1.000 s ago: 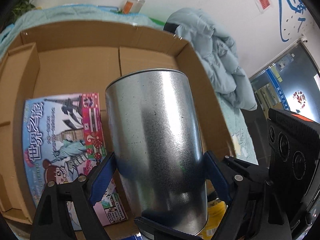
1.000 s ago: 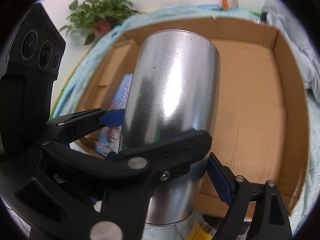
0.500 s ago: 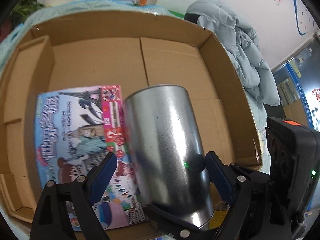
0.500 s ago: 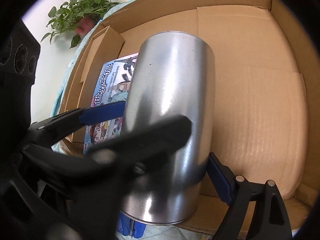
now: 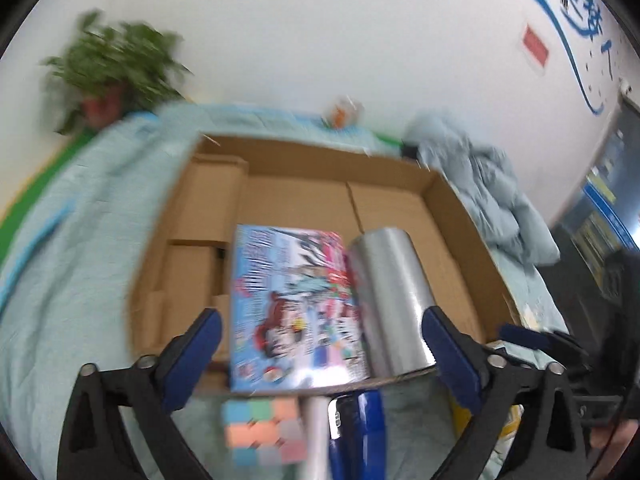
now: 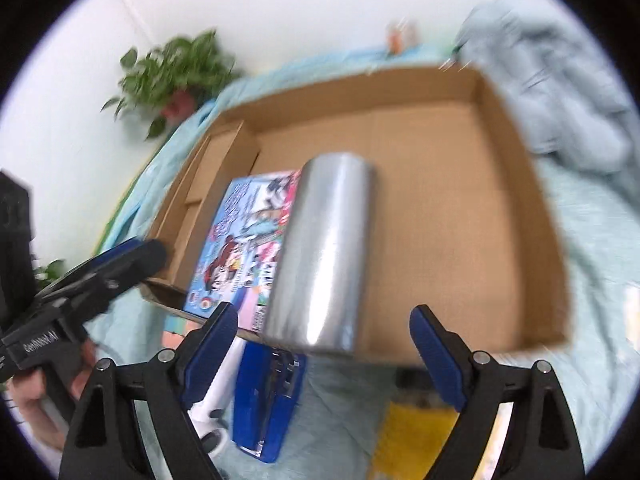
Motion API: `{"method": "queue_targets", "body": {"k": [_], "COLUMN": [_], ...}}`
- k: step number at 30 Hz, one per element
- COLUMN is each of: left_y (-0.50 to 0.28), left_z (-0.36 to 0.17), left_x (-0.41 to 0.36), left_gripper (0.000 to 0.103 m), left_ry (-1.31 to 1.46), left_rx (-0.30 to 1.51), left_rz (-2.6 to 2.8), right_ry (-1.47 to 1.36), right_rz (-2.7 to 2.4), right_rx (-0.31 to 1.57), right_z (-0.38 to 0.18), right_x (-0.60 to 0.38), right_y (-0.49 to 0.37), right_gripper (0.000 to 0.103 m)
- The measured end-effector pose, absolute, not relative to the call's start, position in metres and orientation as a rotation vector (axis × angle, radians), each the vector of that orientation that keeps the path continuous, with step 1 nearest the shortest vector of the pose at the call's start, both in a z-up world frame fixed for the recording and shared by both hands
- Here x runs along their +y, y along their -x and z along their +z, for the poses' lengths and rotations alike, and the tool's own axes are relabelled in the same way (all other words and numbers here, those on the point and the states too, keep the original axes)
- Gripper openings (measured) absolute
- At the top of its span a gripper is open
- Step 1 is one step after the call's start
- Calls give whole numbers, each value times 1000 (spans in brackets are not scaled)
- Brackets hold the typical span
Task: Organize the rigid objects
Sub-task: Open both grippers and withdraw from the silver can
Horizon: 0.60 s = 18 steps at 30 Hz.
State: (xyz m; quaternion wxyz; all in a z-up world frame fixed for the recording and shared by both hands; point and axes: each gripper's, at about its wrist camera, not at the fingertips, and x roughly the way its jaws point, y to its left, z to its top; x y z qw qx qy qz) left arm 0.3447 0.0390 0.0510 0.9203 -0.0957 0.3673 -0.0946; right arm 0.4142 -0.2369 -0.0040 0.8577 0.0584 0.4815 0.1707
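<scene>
The shiny silver metal can [image 6: 324,256] lies in the brown cardboard box [image 6: 516,184]. It looks hard, smooth and slippery, so grab its middle. Left tongs [image 5: 320,360] are opening, empty; right tongs [image 6: 324,352] wide, empty.

Bare box floor [image 6: 452,216] beside tin [image 6: 324,256]

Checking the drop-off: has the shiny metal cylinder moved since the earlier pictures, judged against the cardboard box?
Yes. The shiny metal cylinder has gone down into the cardboard box and lies beside the colourful picture book, clear of both jaws.
</scene>
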Motion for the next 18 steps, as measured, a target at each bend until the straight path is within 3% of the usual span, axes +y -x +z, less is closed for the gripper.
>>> {"method": "queue_targets", "body": {"k": [6,8,9,10,11,13,14,15,16,17,18], "left_y": [-262,-243,-238,-238,-235,-231,-227,-226,-223,-220,-216], "left_z": [64,66,66,65,65,67,68,69,69,68,65], "left_x": [47,44,40,36,33,26,24,20,16,14,12], "left_gripper": [101,74,19,2,1,2,7,41,103,98,103], "left_ry": [155,132,112,91,75,61,56,53,61,83,115], "left_rx": [590,586,610,646,667,645,637,644,658,648,626], "left_rz": [-132,-167,-200,-217,-216,-224,-225,-221,-215,-210,-219], "right_ry": [-29,-44,-42,-19,3,7,4,13,29,35,26], "right_rz": [271,259,258,254,240,203,197,190,183,182,186], "right_rx": [867,861,857,850,850,818,790,757,737,722,700], "right_z": [-3,-6,-8,-9,-7,-3,1,5,9,10,11], "right_x": [-231,-235,-238,-239,-238,-243,-247,-250,-251,-253,-256], "right_y": [-344,-330,-323,-318,-317,-311,-307,-302,-298,-294,-290], "right_gripper": [89,84,76,46,22,19,20,24,52,85,92]}}
